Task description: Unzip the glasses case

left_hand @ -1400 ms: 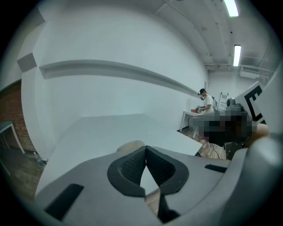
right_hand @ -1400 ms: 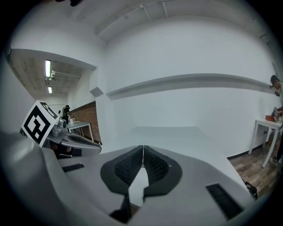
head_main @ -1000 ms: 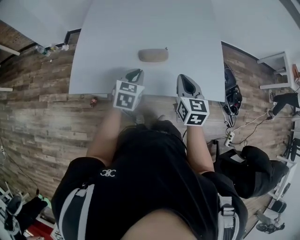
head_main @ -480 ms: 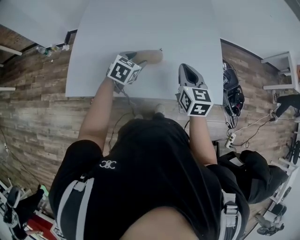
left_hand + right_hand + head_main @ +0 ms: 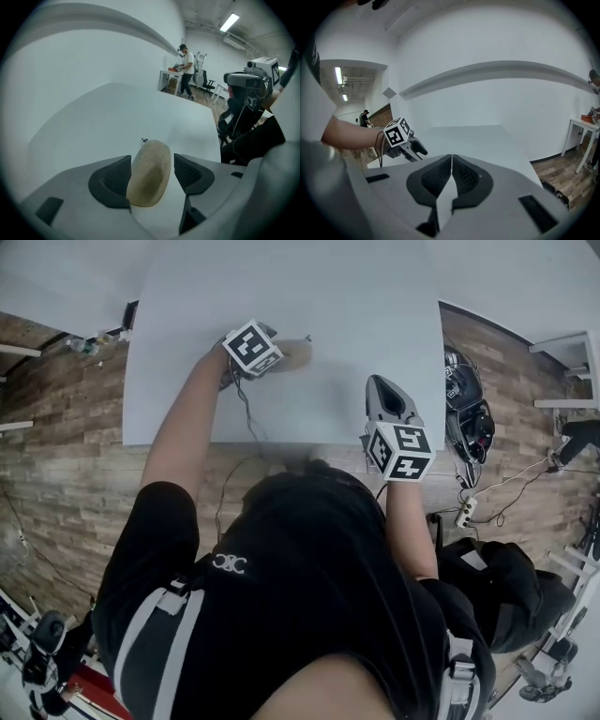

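Straddles tan oval fabric glasses case (image 5: 149, 171) lengthwise with opening jaws of left gripper (image 5: 152, 165) — zip pull (image 5: 144, 139) at far tip. Holds right gripper (image 5: 451, 176) closed, empty, farther off at white table (image 5: 375, 296) near edge.

White table (image 5: 366, 315); tan oval glasses case (image 5: 297, 353) lying flat on its top.

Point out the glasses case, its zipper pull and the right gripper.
glasses case (image 5: 149, 174): left gripper view, middle of its beige shell.
zipper pull (image 5: 144, 139): left gripper view, dark tab at the far end.
right gripper (image 5: 451, 158): right gripper view, where the shut tips meet.
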{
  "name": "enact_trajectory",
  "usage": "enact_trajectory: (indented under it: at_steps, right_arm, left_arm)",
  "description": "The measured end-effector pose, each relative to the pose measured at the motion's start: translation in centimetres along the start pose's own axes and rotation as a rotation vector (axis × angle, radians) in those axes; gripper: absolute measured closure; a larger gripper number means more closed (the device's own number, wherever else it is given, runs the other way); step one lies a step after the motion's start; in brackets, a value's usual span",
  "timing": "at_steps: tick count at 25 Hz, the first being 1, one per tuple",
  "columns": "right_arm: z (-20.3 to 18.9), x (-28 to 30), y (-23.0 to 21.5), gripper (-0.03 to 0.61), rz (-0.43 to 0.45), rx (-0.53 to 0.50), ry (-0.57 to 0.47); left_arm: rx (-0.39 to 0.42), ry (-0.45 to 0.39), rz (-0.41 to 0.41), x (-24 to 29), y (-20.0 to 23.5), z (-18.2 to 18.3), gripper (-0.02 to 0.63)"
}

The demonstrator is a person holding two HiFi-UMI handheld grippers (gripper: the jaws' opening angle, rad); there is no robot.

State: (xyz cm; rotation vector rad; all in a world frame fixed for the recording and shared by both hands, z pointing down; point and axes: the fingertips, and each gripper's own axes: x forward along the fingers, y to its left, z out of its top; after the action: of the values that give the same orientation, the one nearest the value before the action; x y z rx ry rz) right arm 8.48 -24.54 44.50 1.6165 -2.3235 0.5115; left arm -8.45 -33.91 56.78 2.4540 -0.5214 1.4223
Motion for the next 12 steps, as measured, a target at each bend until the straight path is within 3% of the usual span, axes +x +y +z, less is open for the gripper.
enact_trajectory:
  at_steps: [3, 6, 12]
  right_arm:
    - [-0.8, 0.0, -2.1, 0.563, -0.021, 0.011, 0.025]
    - [-1.3, 0.2, -3.7, 0.563, -0.044, 0.011, 0.043]
    - [-2.4, 0.7, -5.2, 0.563, -0.061, 0.025, 0.077]
  left_arm:
    - [0.047, 0.08, -0.082, 1.8, 0.1, 0.0, 0.342]
    - [0.094, 0.145, -0.104, 3.6, 1.1, 0.0, 0.342]
    - [0.073, 0.222, -0.198, 5.6, 2.0, 0.1, 0.295]
